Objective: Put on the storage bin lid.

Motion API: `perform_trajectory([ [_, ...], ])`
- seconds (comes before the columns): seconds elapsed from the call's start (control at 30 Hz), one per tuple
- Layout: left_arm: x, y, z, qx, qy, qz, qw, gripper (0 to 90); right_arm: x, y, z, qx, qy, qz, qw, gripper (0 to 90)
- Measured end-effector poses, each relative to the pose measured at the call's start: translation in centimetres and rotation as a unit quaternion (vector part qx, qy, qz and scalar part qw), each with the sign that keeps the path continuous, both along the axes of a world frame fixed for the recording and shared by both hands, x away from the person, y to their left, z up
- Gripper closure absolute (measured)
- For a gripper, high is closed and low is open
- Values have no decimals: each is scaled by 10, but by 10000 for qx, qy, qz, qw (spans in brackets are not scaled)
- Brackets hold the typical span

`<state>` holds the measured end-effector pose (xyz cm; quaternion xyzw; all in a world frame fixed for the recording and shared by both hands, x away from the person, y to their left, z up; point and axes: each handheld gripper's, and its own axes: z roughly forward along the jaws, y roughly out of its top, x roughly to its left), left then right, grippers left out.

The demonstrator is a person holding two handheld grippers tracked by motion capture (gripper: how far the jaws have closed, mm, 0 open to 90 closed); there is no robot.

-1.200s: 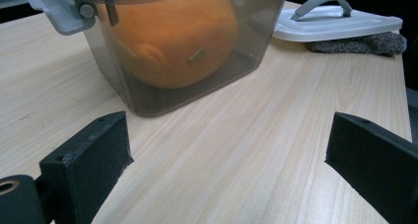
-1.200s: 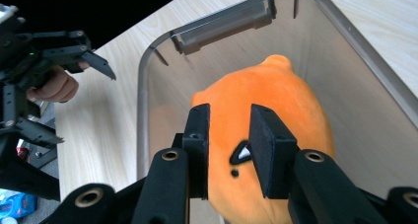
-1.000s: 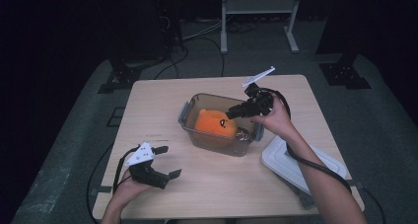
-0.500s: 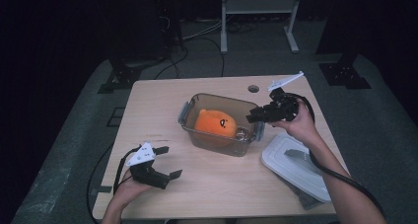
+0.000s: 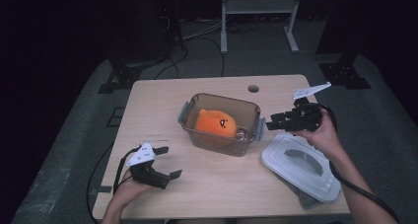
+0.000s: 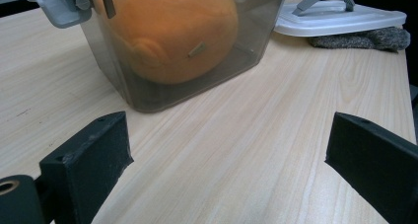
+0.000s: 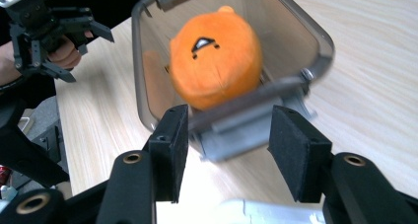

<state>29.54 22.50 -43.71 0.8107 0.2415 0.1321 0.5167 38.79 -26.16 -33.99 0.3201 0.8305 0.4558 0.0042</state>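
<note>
Right tool (image 5: 270,126): in my right hand, level above the tabletop (image 5: 157,110), pointing at the near end of the container; its jaws have just been opening and stand partly apart with nothing pressed between the pads.
Left tool (image 5: 165,161): resting low in my left hand, jaws spread wide, gripping nothing.
Container (image 5: 246,146): clear smoky plastic tub, standing just ahead of my right tool and well ahead of my left tool; uncovered.
Latch (image 7: 246,128): the grey clip on the tub's near end sits in the gap ahead of my right tool's pads (image 7: 170,135), untouched by either.
Plush toy (image 5: 217,123): orange and round, with a small stitched face, lying inside the tub, beyond the latch from my right tool.
Lid (image 5: 300,167): white with a grey handle, flat on the tabletop below and behind my right tool.
Cloth (image 6: 365,37): grey, under the lid's far edge, seen from my left tool.
</note>
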Motion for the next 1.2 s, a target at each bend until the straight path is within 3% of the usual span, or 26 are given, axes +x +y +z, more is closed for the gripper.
perform_trajectory([
  [0.43,0,0,-1,19,31,26,10000,26,-18,-36,-26,23,81,-255,9996,423],
  [1.2,0,0,-1,39,38,16,10000,26,-49,-77,-79,-67,235,-614,9978,390],
])
